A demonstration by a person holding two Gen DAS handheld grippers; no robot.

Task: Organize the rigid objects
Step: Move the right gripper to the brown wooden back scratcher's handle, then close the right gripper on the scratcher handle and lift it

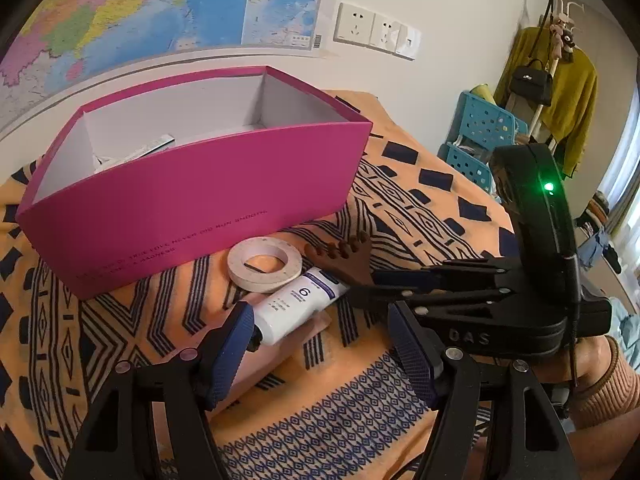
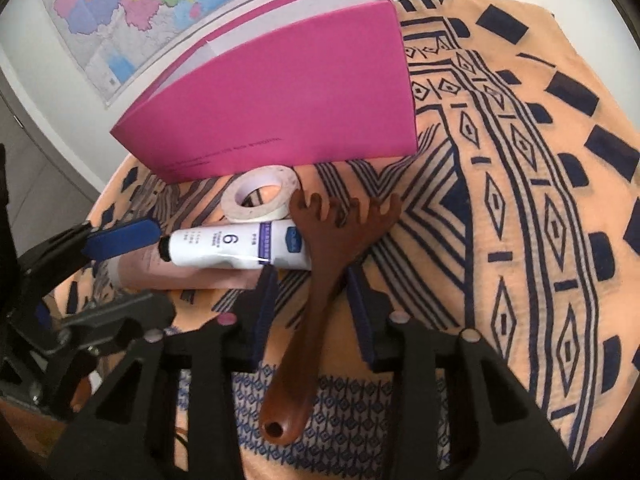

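A dark wooden fork-shaped spatula (image 2: 316,280) lies on the orange patterned cloth, prongs toward the pink box (image 2: 280,92). My right gripper (image 2: 314,316) straddles its handle; a gap shows on each side of the handle, so it is open. From the left wrist view the right gripper (image 1: 384,288) comes in from the right over the spatula (image 1: 344,260). A white tube (image 1: 296,304) rests on a flat pink item (image 1: 280,352), beside a roll of tape (image 1: 264,264). My left gripper (image 1: 320,344) is open, its left pad (image 1: 232,352) next to the tube's black cap.
The open pink box (image 1: 200,184) holds a few pale packets (image 1: 140,152) and stands against the wall under a map (image 1: 160,4). Blue crates (image 1: 480,132) and a coat rack (image 1: 556,92) are at the far right. A person's ribbed sleeve (image 1: 604,384) shows at lower right.
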